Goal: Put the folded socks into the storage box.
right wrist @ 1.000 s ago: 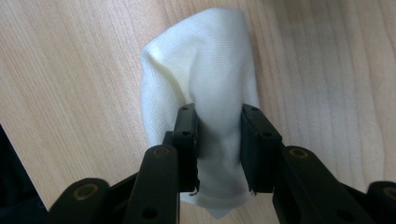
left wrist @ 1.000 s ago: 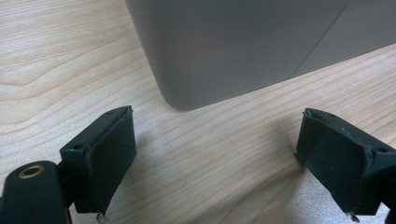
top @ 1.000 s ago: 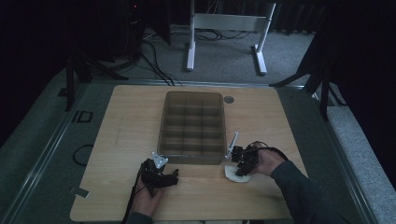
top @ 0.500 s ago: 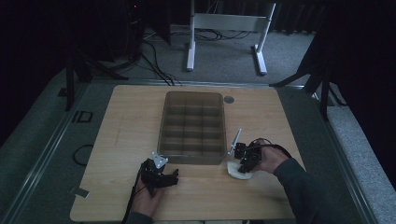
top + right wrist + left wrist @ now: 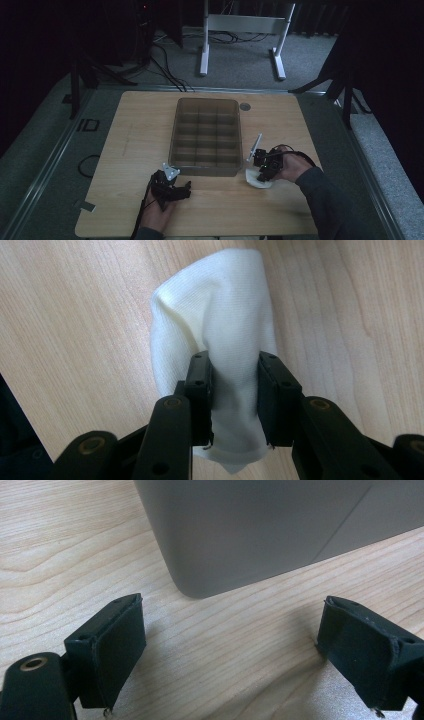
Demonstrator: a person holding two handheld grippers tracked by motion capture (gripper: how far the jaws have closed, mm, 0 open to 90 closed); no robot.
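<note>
A small white cloth lies bunched on the wooden table, just right of the near right corner of a clear compartment box. My right gripper is shut on the cloth, its jaws pinching the near fold; from above it is seen as right gripper over the white cloth. My left gripper is open and rests on the table facing the box's near left corner, with nothing between its jaws. From above, the left gripper sits just in front of the box.
The box has several compartments that look bare. A small round grey disc lies on the table by the box's far right corner. A white metal stand and cables are on the floor beyond the table.
The right gripper has shifted slightly over the cloth. The left gripper has stayed in place.
</note>
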